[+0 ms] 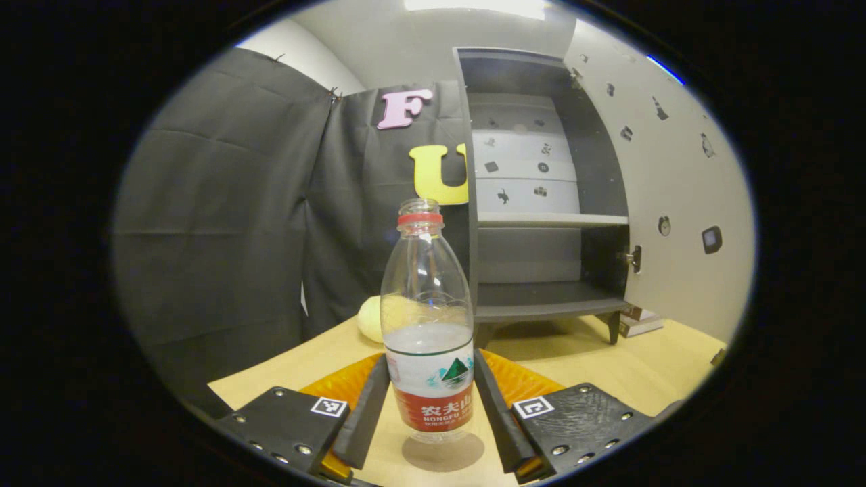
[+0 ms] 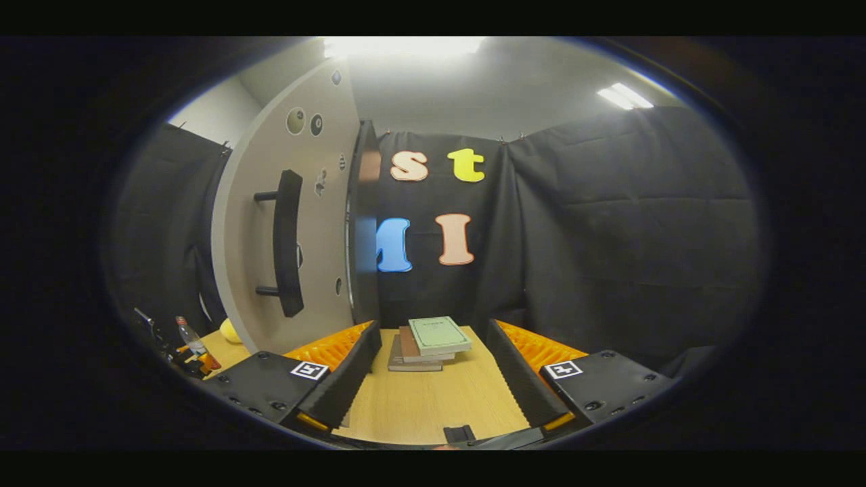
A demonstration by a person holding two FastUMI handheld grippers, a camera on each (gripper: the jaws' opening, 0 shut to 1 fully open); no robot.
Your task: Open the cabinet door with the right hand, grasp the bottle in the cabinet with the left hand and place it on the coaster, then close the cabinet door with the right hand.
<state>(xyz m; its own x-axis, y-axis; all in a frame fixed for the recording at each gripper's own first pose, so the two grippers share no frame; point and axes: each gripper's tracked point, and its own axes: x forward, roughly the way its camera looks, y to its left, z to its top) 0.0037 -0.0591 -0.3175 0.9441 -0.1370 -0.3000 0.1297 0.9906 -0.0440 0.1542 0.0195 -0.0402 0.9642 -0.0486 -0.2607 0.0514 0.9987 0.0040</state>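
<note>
A clear water bottle (image 1: 427,325) with a red label and a red neck ring, no cap on it, stands upright on a round brown coaster (image 1: 443,454) on the wooden table. My left gripper (image 1: 431,379) holds it low on the label, one finger against each side. Behind it the dark cabinet (image 1: 541,203) stands with its pale door (image 1: 676,203) swung wide. In the right gripper view that door (image 2: 304,270) rises at the left with its black bar handle (image 2: 287,243). My right gripper (image 2: 433,331) is open over the table, to the right of the handle and apart from it. The bottle (image 2: 191,340) shows far left.
A stack of books (image 2: 429,341) lies on the table just ahead of the right gripper, also seen by the cabinet's foot (image 1: 639,323). A pale yellow round object (image 1: 371,318) sits left of the cabinet. Black cloth walls the booth.
</note>
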